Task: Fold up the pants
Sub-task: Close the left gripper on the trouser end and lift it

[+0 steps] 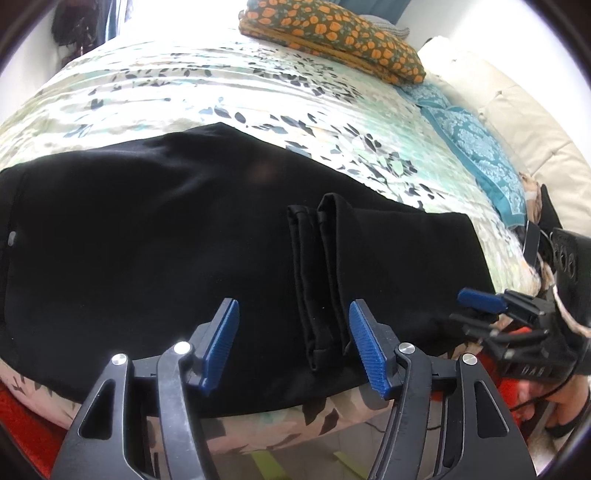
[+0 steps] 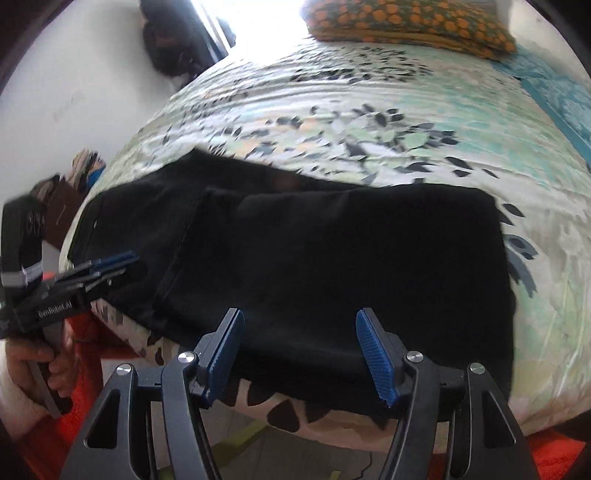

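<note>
We see the black fabric pants [image 1: 155, 236] lying folded on the bed with the pale floral leaf-print quilt [image 1: 207, 92], close to its near edge, with the two hemmed leg ends [image 1: 325, 266] doubled back on top of the rest. Our left gripper [image 1: 293, 345] hovers over those hems, its jaws standing wide with nothing pressed between the blue ribbed pads [image 1: 221, 343]. Our right gripper [image 2: 299, 354] hangs over the folded end of the pants [image 2: 332, 266], its jaws likewise wide and gripping nothing. In the right wrist view the left gripper [image 2: 110, 267] appears at the left edge, held by a hand [image 2: 33, 363]; in the left wrist view the right gripper [image 1: 480, 306] shows at the right edge. At the far end of the bed lie an orange-and-green flowered pillow [image 1: 332, 33] and a teal patterned cloth [image 1: 476, 147]
</note>
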`<state>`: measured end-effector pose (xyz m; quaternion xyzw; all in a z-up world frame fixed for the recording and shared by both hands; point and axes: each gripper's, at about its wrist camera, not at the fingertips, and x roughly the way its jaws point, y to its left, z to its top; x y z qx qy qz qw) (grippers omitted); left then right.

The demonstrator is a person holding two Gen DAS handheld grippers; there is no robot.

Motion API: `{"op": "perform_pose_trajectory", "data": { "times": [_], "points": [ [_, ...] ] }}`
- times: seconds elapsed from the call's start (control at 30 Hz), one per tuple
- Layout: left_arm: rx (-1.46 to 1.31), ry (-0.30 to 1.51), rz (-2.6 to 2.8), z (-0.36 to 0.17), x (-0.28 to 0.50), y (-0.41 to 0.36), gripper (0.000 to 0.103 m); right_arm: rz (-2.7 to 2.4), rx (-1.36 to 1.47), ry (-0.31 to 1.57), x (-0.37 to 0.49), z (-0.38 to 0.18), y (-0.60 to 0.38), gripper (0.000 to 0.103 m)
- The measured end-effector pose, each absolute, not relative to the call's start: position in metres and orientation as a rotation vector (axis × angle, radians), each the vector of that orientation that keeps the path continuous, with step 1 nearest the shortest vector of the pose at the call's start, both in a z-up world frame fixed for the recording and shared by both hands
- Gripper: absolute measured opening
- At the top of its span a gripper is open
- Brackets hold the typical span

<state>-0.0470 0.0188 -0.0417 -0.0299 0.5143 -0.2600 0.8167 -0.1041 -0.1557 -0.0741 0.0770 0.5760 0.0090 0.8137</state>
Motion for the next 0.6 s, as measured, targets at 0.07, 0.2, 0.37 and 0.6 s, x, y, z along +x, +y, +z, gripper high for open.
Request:
{"op": "perform_pose_trajectory", "data": {
  "times": [0.07,0.2,0.37,0.6],
  "points": [
    [-0.078,1.088,-0.535,-0.039,-0.046,0.026,0.070,0.045,0.055,1.318,-0.100,-0.094,-0.132,0.073],
    [-0.143,1.055,-0.488,-0.029,-0.038,0.050,0.076,0.085,0.008,1.258,-0.103,-0.084,-0.121,0.073],
    [-0.247,1.039,-0.368,-0.028,-0.018,0.096,0.080,0.045,0.051,1.142,-0.104,-0.065,-0.132,0.078],
    [-0.366,1.024,-0.249,-0.021,-0.008,0.163,0.080,-0.005,0.128,1.127,-0.105,-0.068,-0.152,0.079]
  ]
}}
